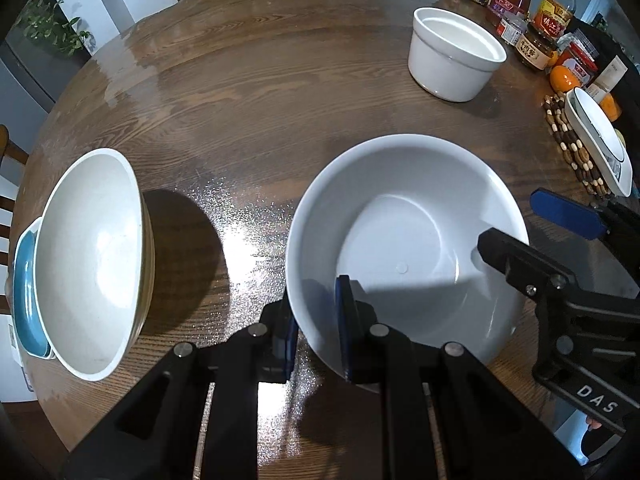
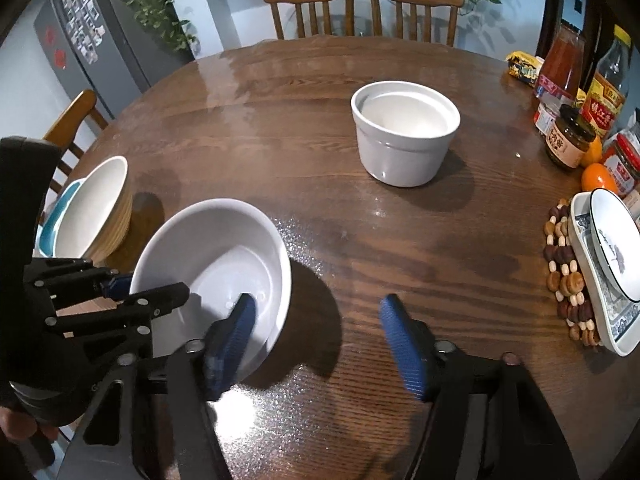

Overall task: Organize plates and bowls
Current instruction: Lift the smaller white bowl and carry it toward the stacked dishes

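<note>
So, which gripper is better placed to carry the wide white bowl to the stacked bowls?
The left. The left gripper is shut on the rim of the wide white bowl, nearest the stacked bowls. The right gripper is open and only straddles the opposite rim.

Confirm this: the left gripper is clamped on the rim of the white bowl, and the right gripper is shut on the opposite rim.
Not quite. The left gripper is clamped on the white bowl's rim, but the right gripper is open, one finger inside the bowl and the other over bare table. The right wrist view shows it.
</note>
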`<action>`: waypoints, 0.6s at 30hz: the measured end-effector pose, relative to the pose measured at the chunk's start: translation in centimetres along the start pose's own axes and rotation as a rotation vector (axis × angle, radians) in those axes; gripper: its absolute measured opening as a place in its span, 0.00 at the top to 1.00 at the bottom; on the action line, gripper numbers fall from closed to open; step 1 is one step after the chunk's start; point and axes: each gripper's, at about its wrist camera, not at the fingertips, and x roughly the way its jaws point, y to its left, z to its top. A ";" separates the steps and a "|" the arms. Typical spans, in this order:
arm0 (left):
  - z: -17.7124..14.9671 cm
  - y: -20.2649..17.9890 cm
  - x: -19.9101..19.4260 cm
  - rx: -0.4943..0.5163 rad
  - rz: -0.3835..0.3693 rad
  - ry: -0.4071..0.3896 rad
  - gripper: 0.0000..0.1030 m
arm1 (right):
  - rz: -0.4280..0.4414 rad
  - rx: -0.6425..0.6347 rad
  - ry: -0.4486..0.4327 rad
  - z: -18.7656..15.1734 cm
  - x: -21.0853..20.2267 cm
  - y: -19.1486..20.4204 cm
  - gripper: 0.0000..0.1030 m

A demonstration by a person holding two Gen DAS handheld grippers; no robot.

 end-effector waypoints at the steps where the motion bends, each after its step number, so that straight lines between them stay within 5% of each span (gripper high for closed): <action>1: -0.2 0.1 -0.1 0.000 -0.001 -0.001 0.85 | -0.002 0.000 0.001 -0.1 0.0 0.1 0.42; 10: -0.5 0.4 -0.5 0.005 -0.013 -0.011 0.85 | 0.005 -0.017 0.003 -0.4 0.1 0.8 0.73; 18: -0.6 0.6 -0.6 0.003 -0.015 -0.013 0.85 | 0.006 -0.026 0.002 -0.3 0.1 1.1 0.78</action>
